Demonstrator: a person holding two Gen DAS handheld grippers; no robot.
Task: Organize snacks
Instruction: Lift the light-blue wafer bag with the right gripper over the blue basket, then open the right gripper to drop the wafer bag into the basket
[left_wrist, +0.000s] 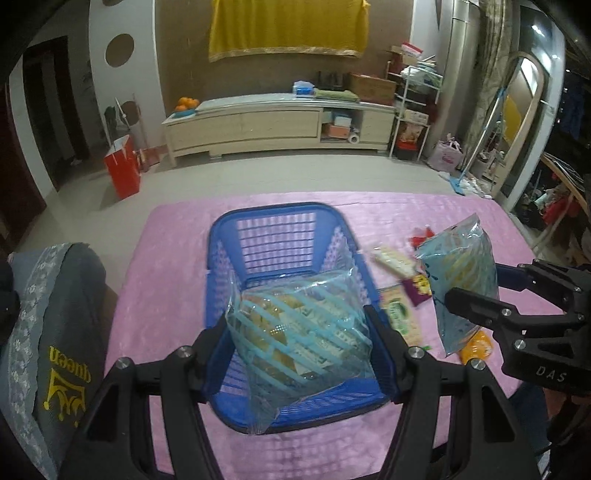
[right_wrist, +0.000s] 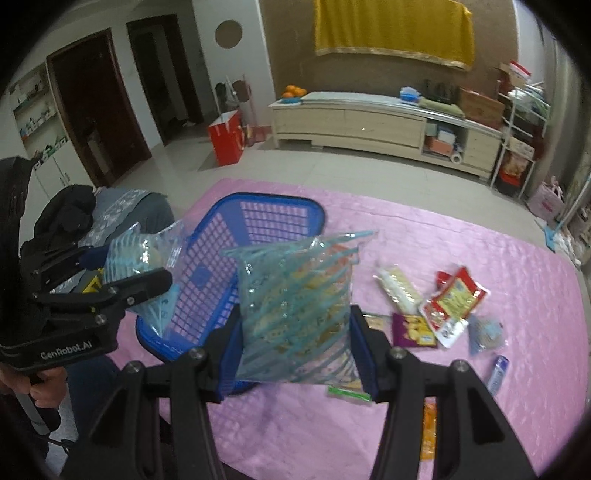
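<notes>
Snacks are what I'm sorting here, and right now I've got two of them in the air at once. My left claw (left_wrist: 299, 339) is clamped on a clear blue-striped bag (left_wrist: 295, 332) of what looks like little wrapped cakes, hanging over the blue basket (left_wrist: 280, 225) that sits on the pink tabletop (left_wrist: 177, 258). My right claw (right_wrist: 295, 334) has pinched a second striped bag (right_wrist: 295, 310) of the same kind, held just to the right of the basket and above the loose pile.

Both bags are gripped across their middle with the pads pressing the sides, which makes sense to me: the film is floppy and a corner grip would let the contents slump. Going for the big puffy ones first looks sensible too, since they'd form the bottom layer and the small stuff can fill in around them.

The basket looks empty inside as far as I can tell through the bag. Left on the tabletop to its right: a pale wafer pack (right_wrist: 399, 288), a red and yellow packet (right_wrist: 458, 295), a purple packet (right_wrist: 413, 330), a green-labelled pack (left_wrist: 400, 314), an orange packet (right_wrist: 428, 428) and a small blue tube (right_wrist: 498, 373).

My guess is the left bag drops in first, then the right, without them bumping
</notes>
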